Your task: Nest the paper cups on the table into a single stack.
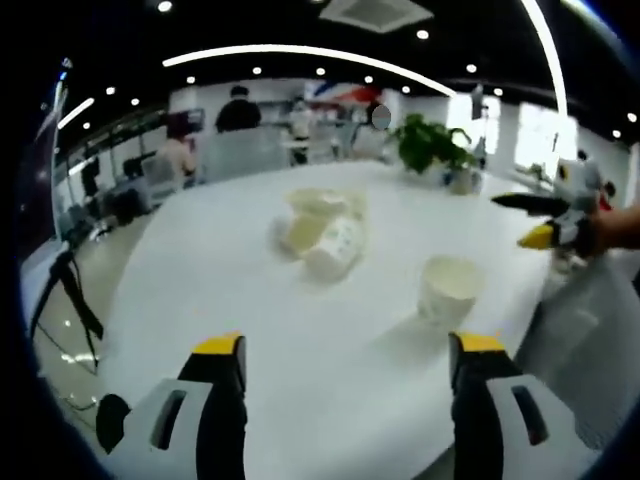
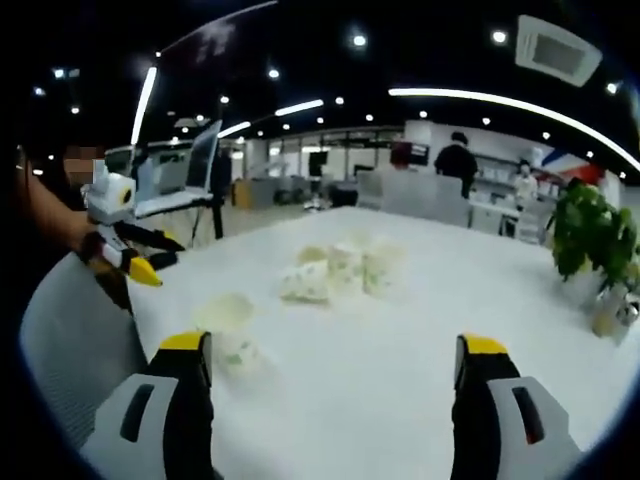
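Cups sit scattered on the white table (image 1: 250, 330), none yet nested, so the step in hand looks like the first pickup. The upright cup (image 1: 447, 287) stands alone near the table's edge, closest to both grippers, and it reads as the natural base of the stack. Doing this well probably means closing 1 gripper gently on a cup's wall, since thin paper will likely crush or go oval under a hard squeeze, and then lowering it straight down into an upright one so the rims do not catch. The left gripper (image 1: 345, 365) has its jaws spread wide with nothing between them; the right gripper (image 2: 335, 365) is likewise wide and empty, and it also appears at the right side of the left gripper view. Farther in, toward the table's middle, the cluster of cups (image 1: 320, 232) lies partly tipped over, touching or nearly touching; blur keeps me from counting them, though at least 3 seem present. All are white or cream with faint markings, and the tipped ones would need righting or a sideways grasp.
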A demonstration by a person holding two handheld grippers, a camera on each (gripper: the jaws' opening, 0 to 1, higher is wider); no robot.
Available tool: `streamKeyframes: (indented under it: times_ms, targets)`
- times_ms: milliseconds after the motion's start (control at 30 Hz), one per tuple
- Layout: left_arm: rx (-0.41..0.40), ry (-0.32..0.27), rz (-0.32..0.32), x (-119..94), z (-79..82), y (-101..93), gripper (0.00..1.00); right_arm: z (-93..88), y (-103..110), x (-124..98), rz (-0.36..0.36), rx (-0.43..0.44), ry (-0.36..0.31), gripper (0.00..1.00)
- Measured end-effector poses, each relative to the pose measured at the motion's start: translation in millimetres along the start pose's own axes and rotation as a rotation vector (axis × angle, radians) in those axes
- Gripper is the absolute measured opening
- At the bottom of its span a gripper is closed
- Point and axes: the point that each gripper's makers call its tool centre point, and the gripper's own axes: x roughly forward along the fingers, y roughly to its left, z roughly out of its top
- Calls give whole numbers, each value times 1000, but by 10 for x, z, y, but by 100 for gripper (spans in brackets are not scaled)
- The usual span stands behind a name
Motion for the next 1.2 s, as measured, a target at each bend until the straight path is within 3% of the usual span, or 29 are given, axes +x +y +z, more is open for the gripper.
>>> streamKeyframes:
  times_ms: [67,133,167,267,433,567,900,1200]
  targets:
    - [-30,35,-20,74,-47,45,88,6,0,-8,-1,1,-5,100]
    - [-18,53,-78,174,-67,41,86,-21,1,-14,-4,7,6,100]
    - [-16,93,-104,225,-118,48,87,-37,-1,-17,-5,8,14,99]
    - [36,157,-120,360,-128,133,87,-26,-16,-24,-7,24,0,99]
    - [119,199,-176,583,109,158,78,36,-1,-50,12,58,-44,100]
    - [128,227,-215,754,309,112,84,65,5,-43,18,47,-57,100]
    - [283,252,-293,1238,817,-150,82,67,-22,-48,12,51,-56,100]
    - [350,315,-324,1566,1009,-256,78,71,-14,-43,17,57,-54,100]
